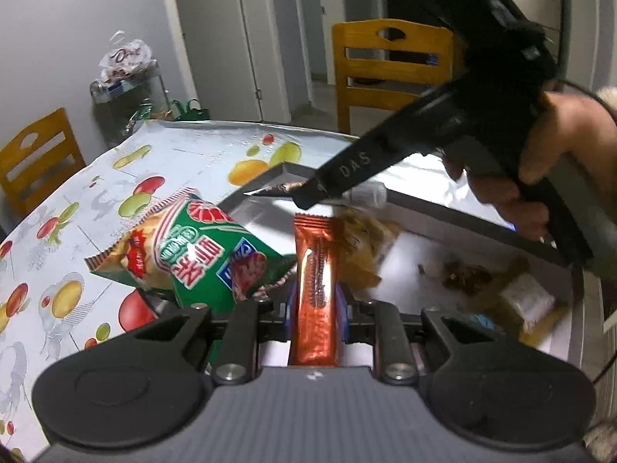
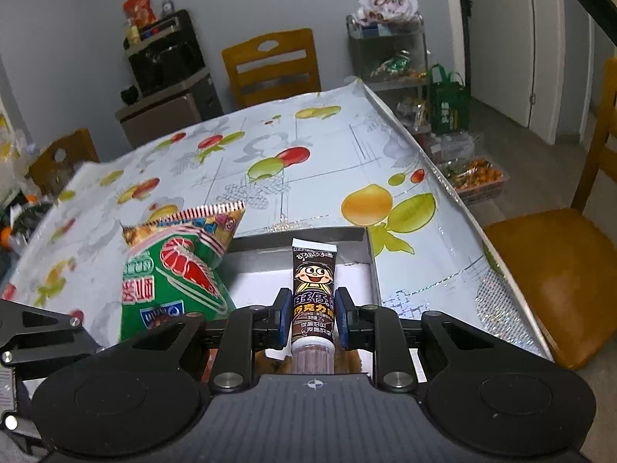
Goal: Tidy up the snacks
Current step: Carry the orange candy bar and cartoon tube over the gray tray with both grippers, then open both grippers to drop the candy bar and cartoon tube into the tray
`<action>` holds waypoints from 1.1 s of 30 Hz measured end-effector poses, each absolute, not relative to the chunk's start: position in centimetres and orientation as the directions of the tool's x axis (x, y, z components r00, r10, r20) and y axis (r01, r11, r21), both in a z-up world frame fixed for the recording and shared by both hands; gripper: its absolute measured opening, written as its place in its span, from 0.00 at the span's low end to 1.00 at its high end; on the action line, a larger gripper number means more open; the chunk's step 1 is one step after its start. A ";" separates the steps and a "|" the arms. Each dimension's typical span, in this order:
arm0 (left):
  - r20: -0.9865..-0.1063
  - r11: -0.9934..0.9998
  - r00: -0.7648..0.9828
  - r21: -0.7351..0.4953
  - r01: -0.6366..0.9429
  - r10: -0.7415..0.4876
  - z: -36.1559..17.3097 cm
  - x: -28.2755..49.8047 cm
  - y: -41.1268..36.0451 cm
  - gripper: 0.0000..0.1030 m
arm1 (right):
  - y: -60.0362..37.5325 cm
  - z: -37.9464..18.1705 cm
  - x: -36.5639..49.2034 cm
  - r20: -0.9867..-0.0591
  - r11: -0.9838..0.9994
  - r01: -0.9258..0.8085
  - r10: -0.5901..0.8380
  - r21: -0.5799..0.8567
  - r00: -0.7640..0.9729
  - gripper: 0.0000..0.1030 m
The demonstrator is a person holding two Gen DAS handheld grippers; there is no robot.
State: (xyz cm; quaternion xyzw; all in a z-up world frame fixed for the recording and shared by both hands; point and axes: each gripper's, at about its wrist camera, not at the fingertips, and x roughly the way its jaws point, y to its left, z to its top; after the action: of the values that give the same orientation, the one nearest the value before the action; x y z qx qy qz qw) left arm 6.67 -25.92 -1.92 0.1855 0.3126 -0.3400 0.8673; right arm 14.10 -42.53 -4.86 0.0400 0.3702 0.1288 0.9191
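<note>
Looking along my left claw (image 1: 315, 305), I see its blue pads clenched on an orange-red snack bar (image 1: 314, 289). The bar's long axis runs straight ahead of the claw, away from the camera, its crimped end pointing forward over the grey-walled box (image 1: 455, 212); its near end is cut off behind the claw body. Just left of the claw a green shrimp-cracker bag (image 1: 193, 254) leans tilted against the box edge, its striped top pointing up and left.

Ahead and to the right, the person's right hand (image 1: 540, 162) holds the other tool across the box. From here I only see the tip of what it carries, a dark crimped end.

My right claw (image 2: 313, 316) settles that: it is clamped on a chocolate paste tube (image 2: 313, 293) with a cartoon face, the long axis again straight forward, flat crimped end ahead and clear cap toward the camera. The tube hangs over the box (image 2: 372, 266), whose far corner lies just ahead. The green bag (image 2: 173, 270) stands left of this claw.

Only the left view shows the box's contents: a yellowish crinkled wrapper (image 1: 362, 243) just beyond the bar, and blurred brown and pale packets (image 1: 516, 293) further right that I cannot identify. The fruit-print tablecloth (image 2: 308, 177) stretches ahead.
</note>
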 end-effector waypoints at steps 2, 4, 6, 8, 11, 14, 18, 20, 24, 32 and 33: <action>-0.671 0.698 0.575 0.117 0.706 -0.469 -2.0 6.6 -25.7 0.18 | -42.6 -5.0 14.0 -0.675 0.965 -0.209 0.259 0.155 0.691 0.24; -0.675 0.706 0.576 0.115 0.699 -0.460 -2.2 6.9 -25.5 0.18 | -42.8 -5.1 14.1 -0.683 0.966 -0.205 0.257 0.158 0.684 0.24; -0.676 0.711 0.581 0.118 0.693 -0.454 -2.3 7.1 -25.3 0.18 | -42.8 -5.3 14.1 -0.685 0.965 -0.207 0.260 0.161 0.681 0.24; -0.677 0.713 0.582 0.119 0.691 -0.450 -2.4 7.1 -25.2 0.18 | -42.7 -5.3 14.1 -0.682 0.962 -0.216 0.270 0.165 0.680 0.24; -0.679 0.710 0.575 0.112 0.696 -0.456 -2.5 7.1 -25.2 0.18 | -42.3 -5.1 14.1 -0.678 0.956 -0.245 0.289 0.164 0.676 0.24; -0.686 0.703 0.565 0.109 0.703 -0.459 -2.7 7.2 -25.4 0.18 | -41.9 -5.0 14.1 -0.681 0.951 -0.274 0.295 0.142 0.670 0.24; -0.696 0.706 0.553 0.095 0.702 -0.457 -2.9 7.5 -25.4 0.18 | -41.9 -5.0 14.2 -0.682 0.954 -0.267 0.288 0.140 0.672 0.24; -0.697 0.707 0.550 0.086 0.702 -0.461 -2.9 7.6 -25.3 0.18 | -42.0 -5.0 14.1 -0.683 0.954 -0.263 0.286 0.141 0.672 0.24; -0.695 0.708 0.550 0.084 0.701 -0.463 -2.8 7.6 -25.4 0.18 | -42.2 -5.0 14.2 -0.685 0.957 -0.255 0.280 0.141 0.672 0.24; -0.695 0.720 0.562 0.092 0.688 -0.449 -2.9 7.6 -25.6 0.18 | -42.3 -5.2 14.5 -0.683 0.969 -0.214 0.241 0.126 0.690 0.25; -0.696 0.721 0.562 0.091 0.687 -0.447 -2.8 7.6 -25.6 0.18 | -42.3 -5.2 14.4 -0.678 0.969 -0.215 0.241 0.125 0.694 0.25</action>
State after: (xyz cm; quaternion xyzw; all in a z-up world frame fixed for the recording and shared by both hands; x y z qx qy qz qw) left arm 7.59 -25.59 -2.84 0.1792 0.3341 -0.3277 0.8654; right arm 14.45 -42.33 -5.19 0.0178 0.3711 0.1239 0.9201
